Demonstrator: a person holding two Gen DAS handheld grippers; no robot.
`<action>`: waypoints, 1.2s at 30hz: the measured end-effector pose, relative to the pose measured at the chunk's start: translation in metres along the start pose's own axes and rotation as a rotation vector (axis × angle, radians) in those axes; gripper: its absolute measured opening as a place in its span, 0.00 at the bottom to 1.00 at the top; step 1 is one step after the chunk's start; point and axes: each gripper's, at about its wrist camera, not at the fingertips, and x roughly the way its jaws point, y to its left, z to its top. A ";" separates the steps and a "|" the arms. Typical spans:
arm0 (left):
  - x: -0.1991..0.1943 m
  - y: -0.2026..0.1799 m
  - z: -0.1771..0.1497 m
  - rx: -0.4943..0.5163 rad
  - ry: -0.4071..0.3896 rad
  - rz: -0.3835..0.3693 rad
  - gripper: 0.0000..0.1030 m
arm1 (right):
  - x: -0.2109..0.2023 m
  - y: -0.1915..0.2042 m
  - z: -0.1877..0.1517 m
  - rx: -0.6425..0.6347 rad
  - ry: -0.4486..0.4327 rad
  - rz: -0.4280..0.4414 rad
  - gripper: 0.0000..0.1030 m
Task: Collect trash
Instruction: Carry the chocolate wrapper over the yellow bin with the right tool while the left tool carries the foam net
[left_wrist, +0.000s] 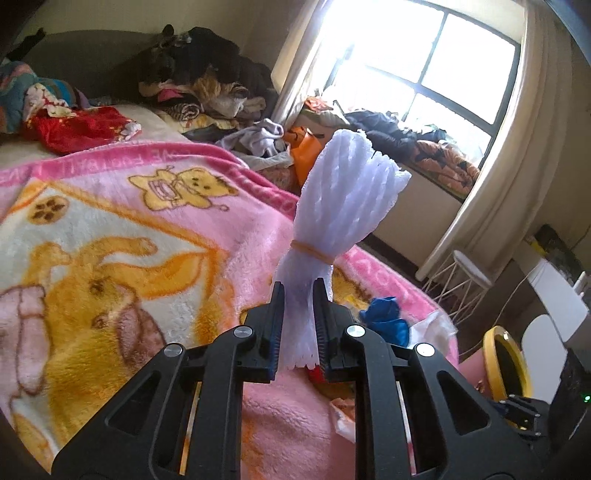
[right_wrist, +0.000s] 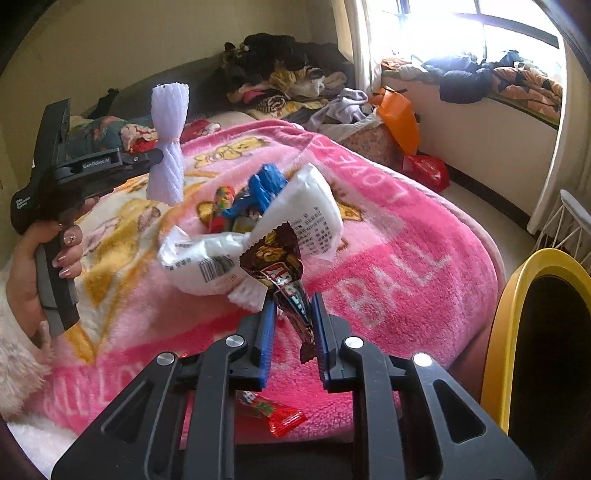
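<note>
My left gripper (left_wrist: 298, 291) is shut on the lower end of a white foam net bundle (left_wrist: 343, 192) tied with a rubber band and holds it upright above the pink blanket (left_wrist: 110, 229). In the right wrist view a hand holds that gripper (right_wrist: 159, 157) up at the left, with the foam bundle (right_wrist: 168, 122) in it. My right gripper (right_wrist: 293, 301) is shut on a brown snack wrapper (right_wrist: 275, 258), lifted off the bed. Behind it lie a crumpled white plastic bag (right_wrist: 310, 206), blue plastic trash (right_wrist: 266, 184) and colourful wrappers. A red wrapper (right_wrist: 284, 419) lies under the right gripper.
A yellow-rimmed bin (right_wrist: 517, 295) stands open at the right beside the bed. Piles of clothes (right_wrist: 288, 81) cover the far end of the bed and the window ledge. An orange bag (right_wrist: 399, 118) and a white wire stool (left_wrist: 469, 273) stand on the floor.
</note>
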 end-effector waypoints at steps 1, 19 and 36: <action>-0.004 -0.003 0.002 0.006 -0.006 -0.005 0.11 | 0.000 0.001 0.001 0.000 -0.003 0.001 0.18; -0.026 -0.061 0.001 0.051 -0.025 -0.136 0.11 | -0.042 -0.012 0.008 0.081 -0.154 -0.047 0.17; -0.039 -0.103 -0.005 0.114 -0.027 -0.220 0.11 | -0.074 -0.040 0.003 0.178 -0.246 -0.127 0.17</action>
